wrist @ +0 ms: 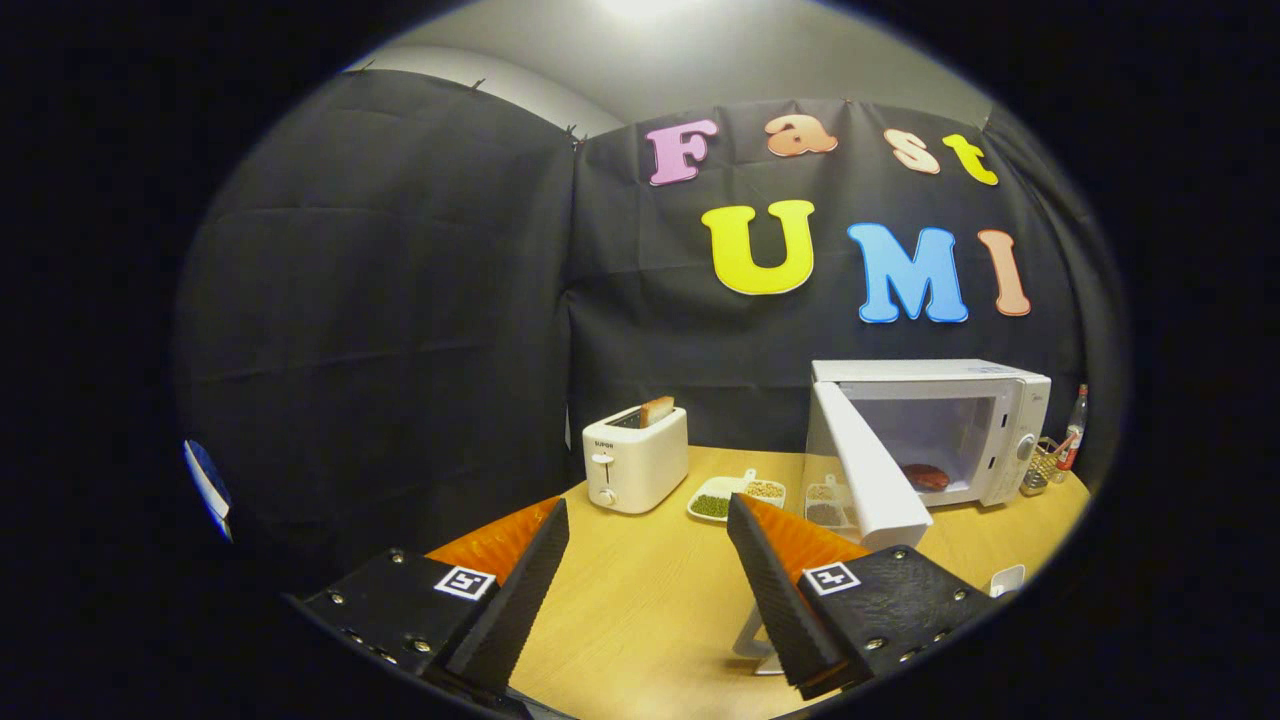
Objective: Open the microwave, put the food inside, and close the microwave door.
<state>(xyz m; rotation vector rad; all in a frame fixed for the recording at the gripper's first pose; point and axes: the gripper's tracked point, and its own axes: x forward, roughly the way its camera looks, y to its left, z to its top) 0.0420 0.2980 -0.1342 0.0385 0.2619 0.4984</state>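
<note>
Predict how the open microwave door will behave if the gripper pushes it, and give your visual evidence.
The microwave door looks like a rigid panel hinged at the left of the microwave, so it should swing, not flex. Its smooth face may let contact slide. The open gripper holds nothing, so either finger could nudge it shut.

My gripper (648,525) hangs spread and empty above a wooden table (640,600). On it: toaster (635,458), divided dish of grains (735,494), microwave (930,430) with door open, bottle (1074,428) beside it.
</note>
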